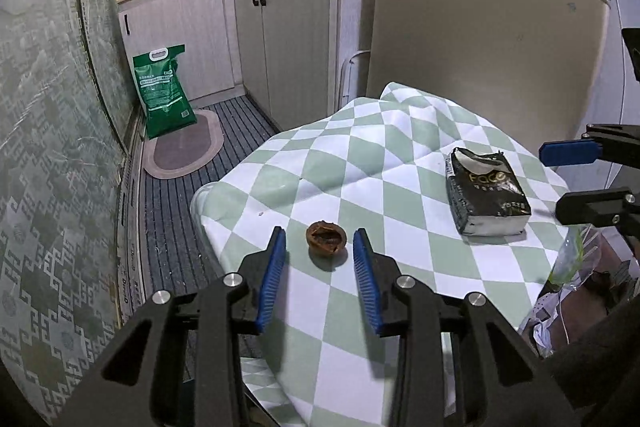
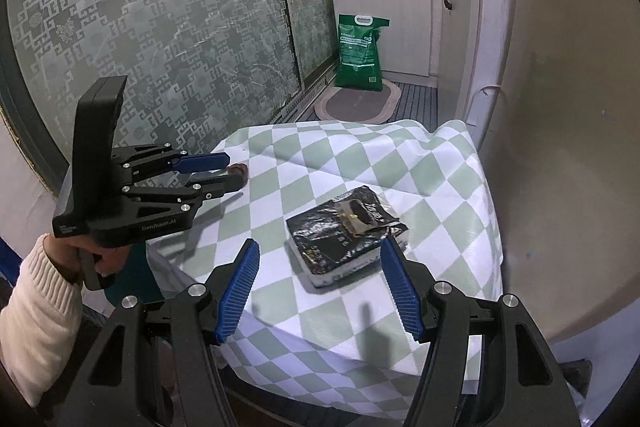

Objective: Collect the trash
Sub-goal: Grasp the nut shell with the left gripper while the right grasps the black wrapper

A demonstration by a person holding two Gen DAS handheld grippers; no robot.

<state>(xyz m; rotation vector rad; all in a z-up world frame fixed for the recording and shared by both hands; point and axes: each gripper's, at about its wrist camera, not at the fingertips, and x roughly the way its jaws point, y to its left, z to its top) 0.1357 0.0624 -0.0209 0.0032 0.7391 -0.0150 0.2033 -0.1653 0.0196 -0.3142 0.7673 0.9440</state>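
Observation:
A brown nut shell half [image 1: 326,238] lies on the green-and-white checked tablecloth [image 1: 360,163]. My left gripper [image 1: 320,239] is open, its blue pads on either side of the shell without touching it. A torn black tissue pack [image 1: 486,197] lies to the right. In the right wrist view the pack [image 2: 346,237] sits between the tips of my open right gripper [image 2: 320,251], not gripped. The left gripper [image 2: 230,171] shows there too, with the shell [image 2: 239,171] at its tips.
A fridge [image 1: 480,27] stands behind the table. White kitchen cabinets [image 1: 288,39] and a green rice bag [image 1: 164,91] on an oval mat [image 1: 184,151] lie beyond. Patterned glass sliding doors [image 2: 160,39] run along the left. A plastic bag [image 1: 572,263] hangs at the table's right.

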